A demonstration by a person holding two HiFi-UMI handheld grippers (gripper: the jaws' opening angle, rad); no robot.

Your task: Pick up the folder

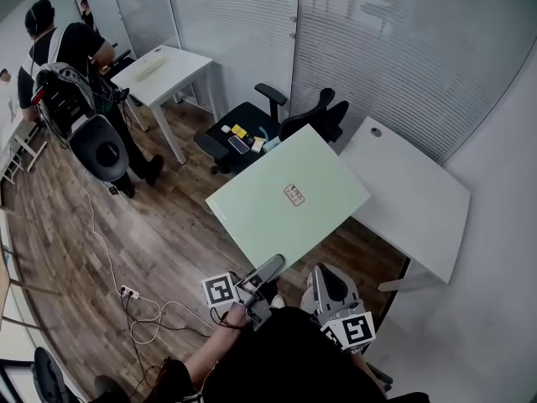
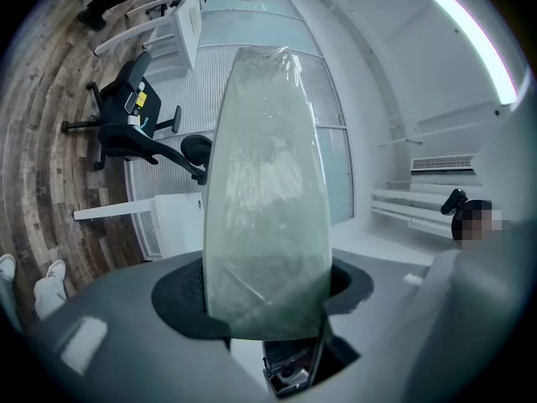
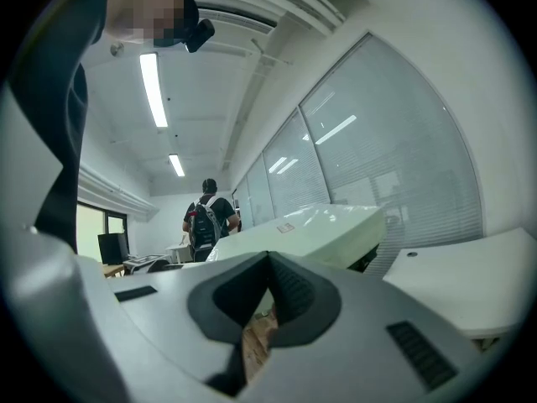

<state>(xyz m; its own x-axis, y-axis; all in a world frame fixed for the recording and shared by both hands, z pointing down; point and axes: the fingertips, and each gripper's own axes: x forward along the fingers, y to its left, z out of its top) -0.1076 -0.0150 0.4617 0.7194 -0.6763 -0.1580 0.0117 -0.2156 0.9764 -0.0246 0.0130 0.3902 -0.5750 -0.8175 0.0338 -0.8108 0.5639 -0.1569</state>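
Gripping folder by near edge, left hand-held gripper, right hand-held gripper closed

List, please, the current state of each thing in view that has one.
folder: lifted in the air, gripped at its near edge.
left gripper: shut on the folder.
right gripper: shut, holding nothing.
office chair: unoccupied, small items on its seat.

Office interior. Wood-plank floor; slatted glass partitions along the far side; plain white wall at right. A white counter stands along that wall, with a black office chair near its far-left corner. A second white counter stands well apart. Ceiling strip lights are lit.
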